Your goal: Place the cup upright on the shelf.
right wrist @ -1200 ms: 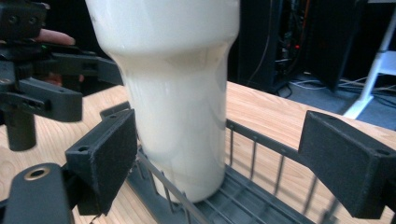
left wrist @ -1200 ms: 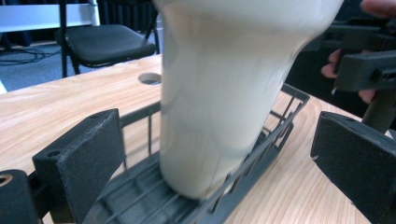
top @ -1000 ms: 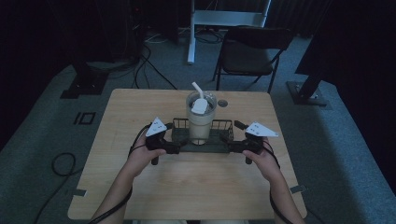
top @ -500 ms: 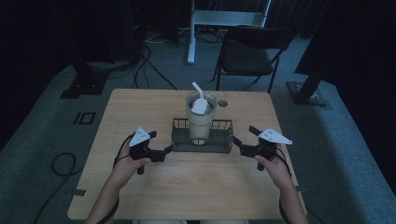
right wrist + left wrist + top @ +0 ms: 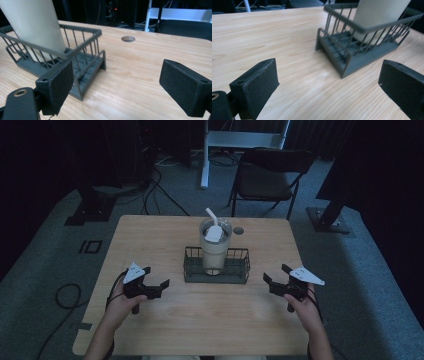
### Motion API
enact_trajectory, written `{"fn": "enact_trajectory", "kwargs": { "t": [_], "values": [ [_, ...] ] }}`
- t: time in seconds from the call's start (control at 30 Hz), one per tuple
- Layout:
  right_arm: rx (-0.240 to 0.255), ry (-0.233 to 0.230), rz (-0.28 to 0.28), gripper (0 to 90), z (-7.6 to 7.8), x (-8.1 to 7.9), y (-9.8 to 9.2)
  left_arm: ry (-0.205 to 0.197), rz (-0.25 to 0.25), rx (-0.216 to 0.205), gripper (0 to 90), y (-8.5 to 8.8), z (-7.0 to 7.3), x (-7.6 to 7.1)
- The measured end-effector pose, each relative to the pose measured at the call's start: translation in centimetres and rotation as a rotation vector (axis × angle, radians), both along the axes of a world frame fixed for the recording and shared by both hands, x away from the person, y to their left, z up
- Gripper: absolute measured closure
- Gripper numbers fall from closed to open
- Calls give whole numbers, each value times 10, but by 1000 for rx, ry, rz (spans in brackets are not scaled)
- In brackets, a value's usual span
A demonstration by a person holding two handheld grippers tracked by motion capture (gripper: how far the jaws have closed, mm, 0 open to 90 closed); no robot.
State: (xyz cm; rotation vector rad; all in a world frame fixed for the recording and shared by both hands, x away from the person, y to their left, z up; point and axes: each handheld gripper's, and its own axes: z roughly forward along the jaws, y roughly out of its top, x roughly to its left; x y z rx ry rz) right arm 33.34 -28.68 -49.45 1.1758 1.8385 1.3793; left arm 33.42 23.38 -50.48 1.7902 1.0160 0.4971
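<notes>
Dark wire basket point(image 5: 216, 268) sits mid-table on pale grained wood point(image 5: 200, 320), holding a smooth cream tumbler point(image 5: 215, 247) with lid and straw; its top is cut off in both gripper views. Your left gripper point(image 5: 159, 287) and right gripper point(image 5: 274, 281) flank it, well apart, jaws spread, holding nothing

Wire basket point(image 5: 216, 273) sits mid-counter point(image 5: 150, 240), a tumbler point(image 5: 214, 247) standing upright in it. Left tool point(image 5: 161, 287) lies left of basket, right tool point(image 5: 269, 283) right of it, both apart from it. Chair point(image 5: 267, 177) stands on floor behind counter.
</notes>
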Motion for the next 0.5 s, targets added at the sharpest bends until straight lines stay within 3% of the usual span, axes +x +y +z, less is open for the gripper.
{"fn": "enact_trajectory", "kwargs": {
  "t": [0.23,0.4,0.5],
  "values": [
    [-62,36,-41,121,-7,-9,-10,51,77,-10,30,24,-8,-9],
    [-78,72,-62,121,-15,-16,-18,96,136,10,33,41,-12,-16],
    [-93,96,-75,121,-19,-20,-20,112,159,-4,33,48,-15,-21]
  ]
}}
